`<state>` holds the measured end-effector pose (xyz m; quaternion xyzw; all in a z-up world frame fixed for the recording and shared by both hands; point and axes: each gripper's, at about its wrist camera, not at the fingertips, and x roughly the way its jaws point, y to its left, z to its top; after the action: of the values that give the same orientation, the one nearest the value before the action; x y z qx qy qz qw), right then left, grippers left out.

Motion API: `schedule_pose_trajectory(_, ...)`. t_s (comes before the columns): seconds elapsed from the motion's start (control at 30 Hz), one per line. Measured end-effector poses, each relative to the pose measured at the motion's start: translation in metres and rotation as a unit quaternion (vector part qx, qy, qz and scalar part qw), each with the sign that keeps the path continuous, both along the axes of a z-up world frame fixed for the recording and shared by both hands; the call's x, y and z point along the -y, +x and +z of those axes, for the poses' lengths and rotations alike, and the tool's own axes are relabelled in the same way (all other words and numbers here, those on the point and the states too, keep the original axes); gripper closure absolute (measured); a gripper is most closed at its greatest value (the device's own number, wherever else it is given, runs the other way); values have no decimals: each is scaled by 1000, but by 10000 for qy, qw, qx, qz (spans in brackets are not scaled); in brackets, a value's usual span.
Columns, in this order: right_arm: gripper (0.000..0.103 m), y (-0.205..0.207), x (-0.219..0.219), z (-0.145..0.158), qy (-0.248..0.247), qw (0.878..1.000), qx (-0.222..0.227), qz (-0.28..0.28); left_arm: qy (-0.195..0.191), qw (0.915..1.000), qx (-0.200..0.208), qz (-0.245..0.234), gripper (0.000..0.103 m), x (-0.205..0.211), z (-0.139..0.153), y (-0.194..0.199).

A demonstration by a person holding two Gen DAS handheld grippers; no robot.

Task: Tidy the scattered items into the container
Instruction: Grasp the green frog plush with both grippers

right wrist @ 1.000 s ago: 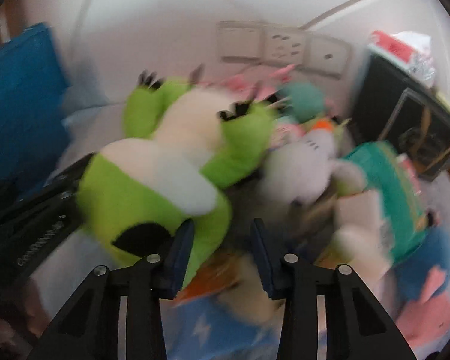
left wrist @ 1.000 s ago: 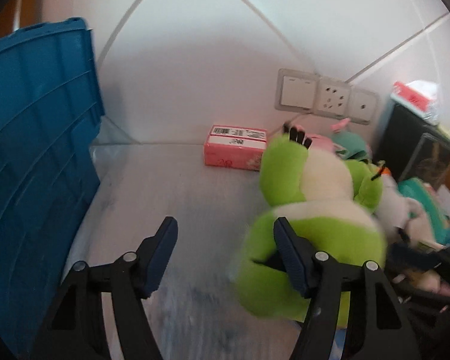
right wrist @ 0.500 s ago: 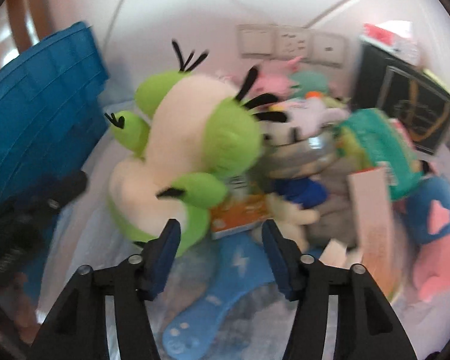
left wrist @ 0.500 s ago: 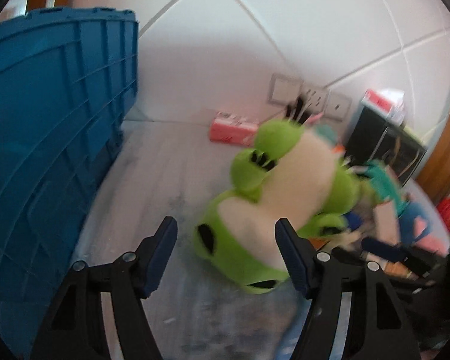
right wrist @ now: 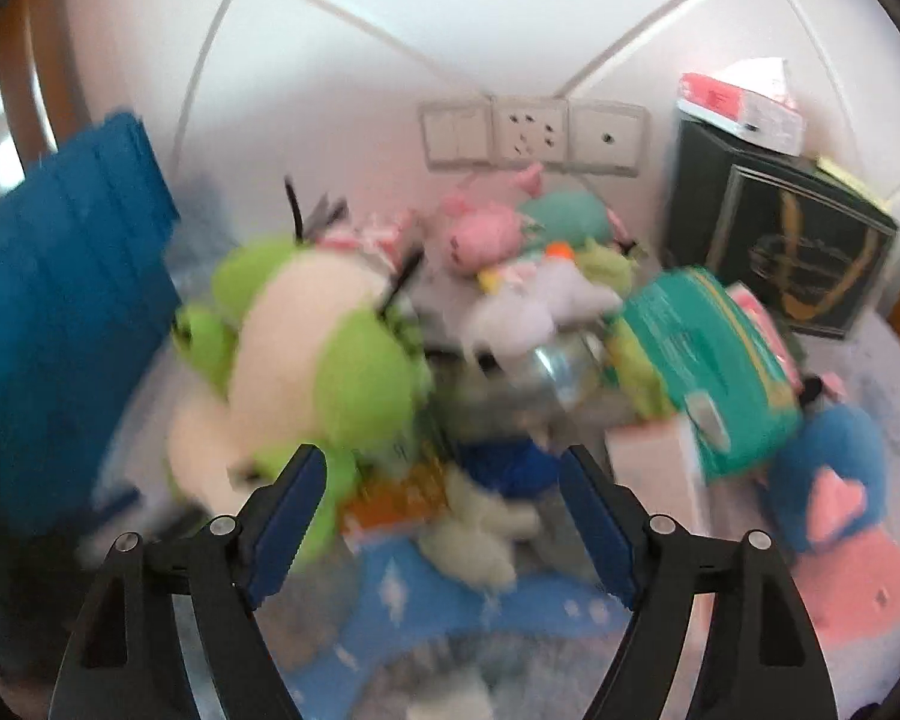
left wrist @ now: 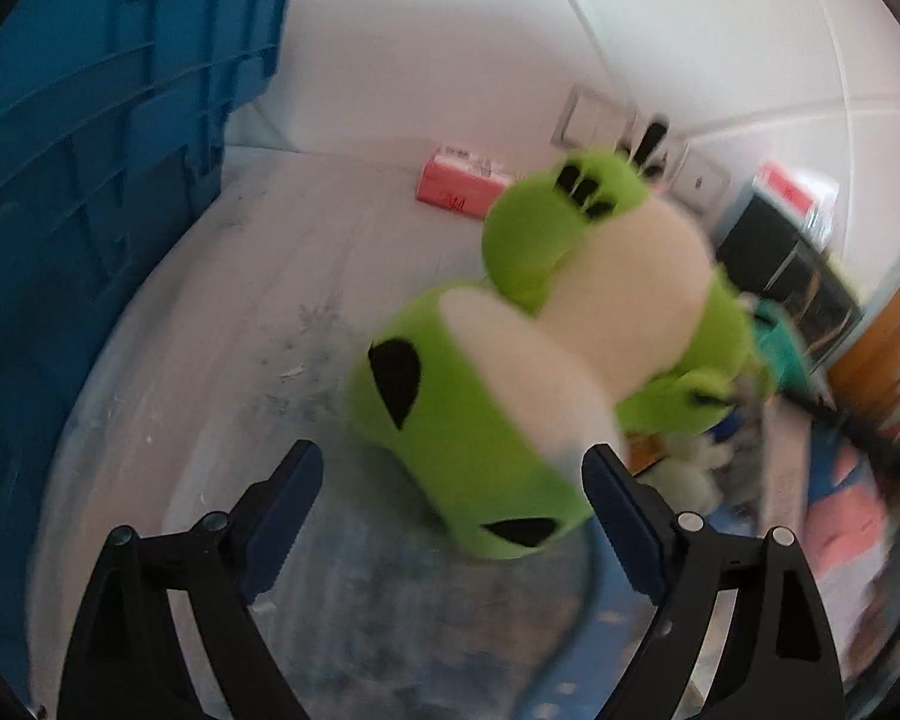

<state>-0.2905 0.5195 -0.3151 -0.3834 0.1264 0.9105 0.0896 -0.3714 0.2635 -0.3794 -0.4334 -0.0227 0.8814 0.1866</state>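
A green and cream frog plush [left wrist: 534,348] lies on the white table, just ahead of my left gripper [left wrist: 450,498], which is open and empty. The blue crate [left wrist: 90,192] stands at the left of that view. In the right wrist view the same plush [right wrist: 306,348] lies left of centre and the crate [right wrist: 60,312] is at the far left. My right gripper [right wrist: 438,498] is open and empty above a blue starred item [right wrist: 426,606] and a pile of small plush toys [right wrist: 528,294].
A pink 3M box [left wrist: 459,189] sits by the wall. A green packet [right wrist: 708,354], a white box [right wrist: 654,468], a blue and pink plush [right wrist: 834,480] and a black box [right wrist: 780,240] crowd the right side. Wall sockets [right wrist: 528,132] are behind.
Both grippers have pulled back from the frog plush, and the right one has opened wider. The plush has rolled and now lies free on the table.
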Motion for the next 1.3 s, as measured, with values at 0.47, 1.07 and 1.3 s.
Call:
schedule_pose_trajectory(0.47, 102, -45, 53, -91, -1331, 9751, 1566, 832, -1514, 9827, -1042, 213, 14, 20, 16, -22)
schedule_pose_trajectory(1.07, 33, -106, 0, -90, -1817, 9756, 1026, 678, -154, 9955, -143, -920, 25, -24, -36, -20)
schedule_pose_trajectory(1.3, 55, -30, 18, -73, -2046, 9744, 890, 274, -721, 9858, -413, -1461, 39, -9, -21, 41)
